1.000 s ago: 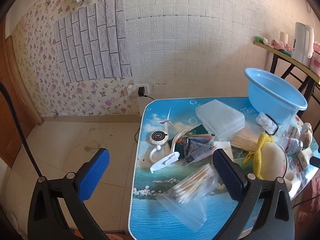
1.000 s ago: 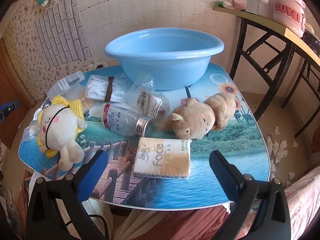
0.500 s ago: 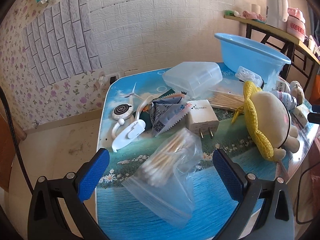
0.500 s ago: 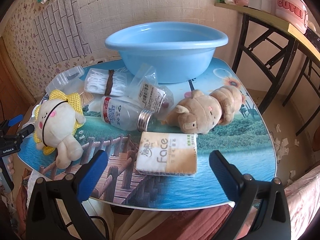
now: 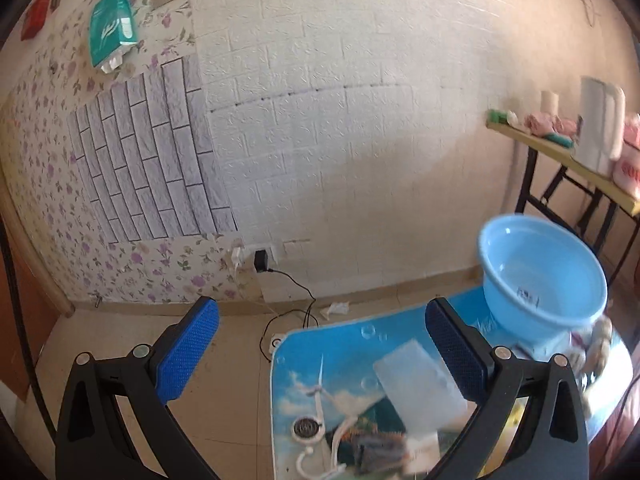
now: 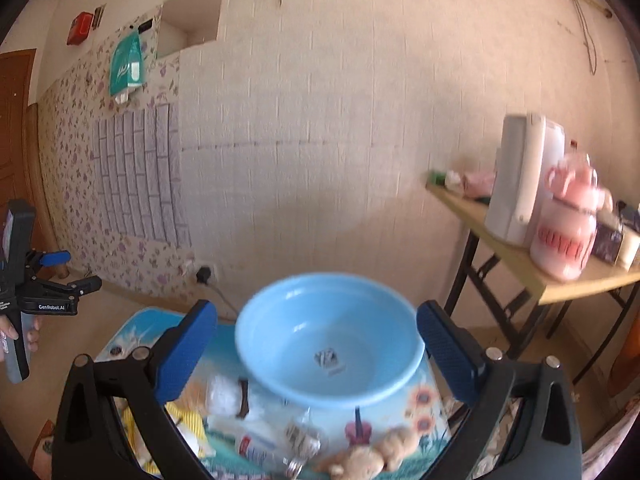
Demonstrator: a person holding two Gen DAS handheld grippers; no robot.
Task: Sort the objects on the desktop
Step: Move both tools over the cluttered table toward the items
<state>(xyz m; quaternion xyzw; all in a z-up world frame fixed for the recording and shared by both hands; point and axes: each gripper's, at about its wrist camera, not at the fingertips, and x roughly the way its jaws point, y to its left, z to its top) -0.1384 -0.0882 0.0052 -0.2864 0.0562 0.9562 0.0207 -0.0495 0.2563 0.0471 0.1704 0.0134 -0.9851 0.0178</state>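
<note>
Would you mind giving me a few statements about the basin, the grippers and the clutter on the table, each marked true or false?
1. The blue basin holds a plush toy. False: nothing lies in it; only a small label on its bottom shows.
2. Both the left gripper and the right gripper are open. True.
3. The right gripper clamps the water bottle. False: the bottle lies on the table.
4. A brown plush toy lies on the table. True.

The blue basin (image 6: 330, 344) blocks the table's (image 5: 344, 344) far end; clutter fills the rest.
</note>
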